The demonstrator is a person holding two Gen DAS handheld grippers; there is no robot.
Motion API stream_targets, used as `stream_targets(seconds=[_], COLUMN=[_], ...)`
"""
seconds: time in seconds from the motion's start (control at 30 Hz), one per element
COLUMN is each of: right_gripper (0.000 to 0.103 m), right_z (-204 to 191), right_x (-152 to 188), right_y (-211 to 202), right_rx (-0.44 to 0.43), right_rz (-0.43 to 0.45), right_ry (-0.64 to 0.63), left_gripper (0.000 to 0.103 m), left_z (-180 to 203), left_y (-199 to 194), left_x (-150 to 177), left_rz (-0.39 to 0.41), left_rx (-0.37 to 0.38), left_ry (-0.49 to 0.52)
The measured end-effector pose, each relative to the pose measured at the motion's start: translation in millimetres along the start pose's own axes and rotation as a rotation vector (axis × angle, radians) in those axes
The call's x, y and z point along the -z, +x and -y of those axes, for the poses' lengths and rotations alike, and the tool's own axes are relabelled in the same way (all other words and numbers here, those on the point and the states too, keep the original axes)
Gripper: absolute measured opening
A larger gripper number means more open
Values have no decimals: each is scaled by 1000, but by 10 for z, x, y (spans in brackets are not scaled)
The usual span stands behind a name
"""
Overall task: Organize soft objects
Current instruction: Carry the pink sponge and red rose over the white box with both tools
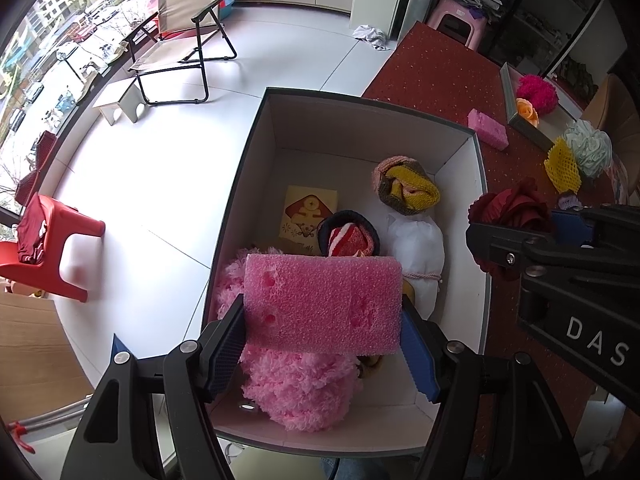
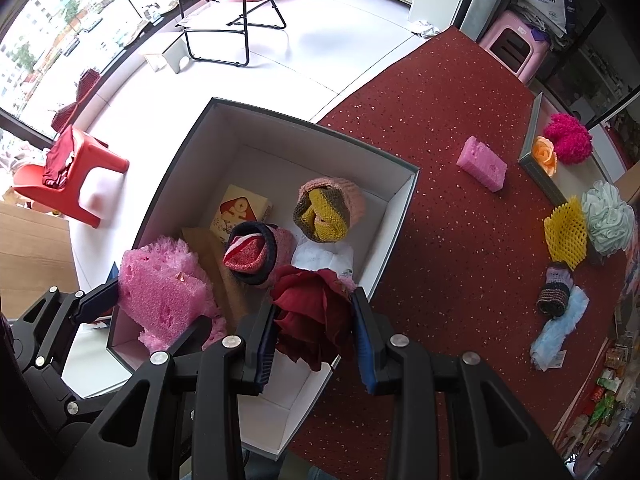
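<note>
Left gripper (image 1: 322,336): blue-padded fingers pinch a pink rectangular foam sponge (image 1: 322,304) by its two short ends, held above the box.
Right gripper (image 2: 316,332): jaws clamped on a dark red fabric rose (image 2: 312,312), over the box's near right wall.
Box: white open cardboard box with dark rim (image 1: 478,216) at the edge of the red glitter-flecked tablecloth (image 2: 460,240).
Inside the box: fluffy pink plush piece (image 1: 298,392), red-and-white striped rolled sock in a dark cuff (image 1: 349,238), yellow-and-olive knitted roll (image 1: 406,186), white tied cloth bundle (image 1: 418,252), yellow card (image 1: 306,214).
On the cloth: second pink sponge block (image 2: 482,164), yellow foam net sleeve (image 2: 566,232), pale mesh bath puff (image 2: 608,218), possibly a striped sock (image 2: 554,288), blurred.
</note>
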State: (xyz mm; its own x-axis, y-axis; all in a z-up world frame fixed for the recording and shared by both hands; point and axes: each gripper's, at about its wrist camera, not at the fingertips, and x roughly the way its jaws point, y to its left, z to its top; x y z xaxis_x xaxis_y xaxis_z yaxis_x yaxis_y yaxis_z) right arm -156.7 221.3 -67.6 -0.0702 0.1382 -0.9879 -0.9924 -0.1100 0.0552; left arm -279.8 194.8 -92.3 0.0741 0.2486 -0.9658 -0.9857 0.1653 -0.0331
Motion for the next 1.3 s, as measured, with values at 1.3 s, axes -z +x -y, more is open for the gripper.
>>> stream_targets(seconds=[1.3], right_gripper=[37], right_z=[-10], right_x=[0], right_y=[30], right_rx=[0], right_rz=[-5], right_ry=[-2], left_gripper=[71], left_z=[-5], left_y=[30], left_x=[27], left_rz=[-10], left_rx=[-5], left_ry=[5])
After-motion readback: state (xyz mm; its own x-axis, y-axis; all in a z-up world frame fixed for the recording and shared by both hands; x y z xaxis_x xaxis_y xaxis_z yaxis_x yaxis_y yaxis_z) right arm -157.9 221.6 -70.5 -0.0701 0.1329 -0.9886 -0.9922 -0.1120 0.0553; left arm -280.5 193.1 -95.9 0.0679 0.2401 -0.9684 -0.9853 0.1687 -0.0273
